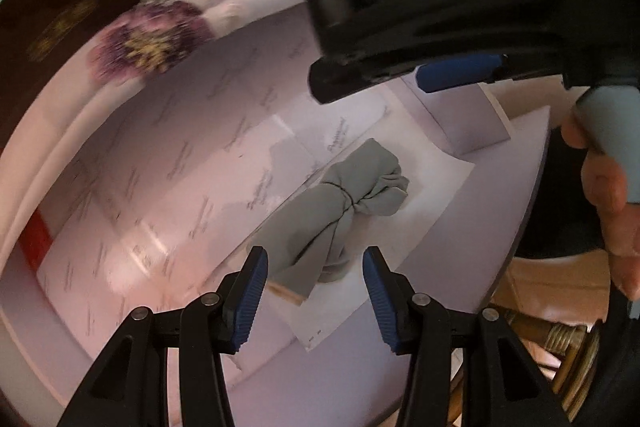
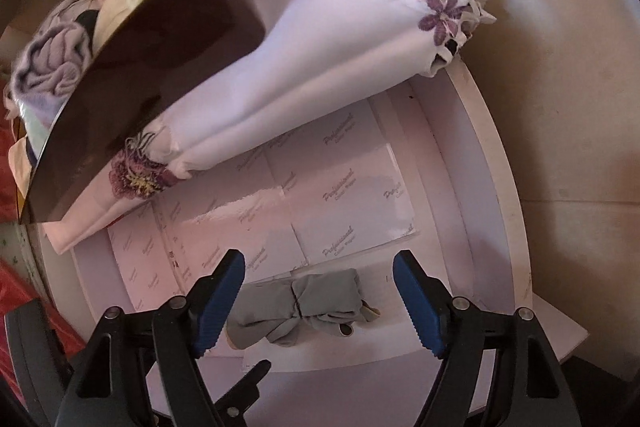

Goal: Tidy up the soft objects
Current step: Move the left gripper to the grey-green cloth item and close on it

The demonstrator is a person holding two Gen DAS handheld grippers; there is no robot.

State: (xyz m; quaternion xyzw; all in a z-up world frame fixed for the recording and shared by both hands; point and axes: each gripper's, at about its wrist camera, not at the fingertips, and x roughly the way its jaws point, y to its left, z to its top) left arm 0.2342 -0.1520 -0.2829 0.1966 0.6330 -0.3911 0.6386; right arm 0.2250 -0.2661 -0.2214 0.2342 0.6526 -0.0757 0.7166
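Grey sock bundle (image 2: pixel 298 307), soft, light and likely limp, lies on the paper-lined drawer floor (image 2: pixel 340 203) below both open, empty grippers, left (image 1: pixel 316 291) and right (image 2: pixel 320 299); its tied waist offers the firmest hold.

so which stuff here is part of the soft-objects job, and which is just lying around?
Job:
- grey sock bundle
- drawer
- pile of soft clothes

Lying around:
- flowered tablecloth
- printed liner sheets
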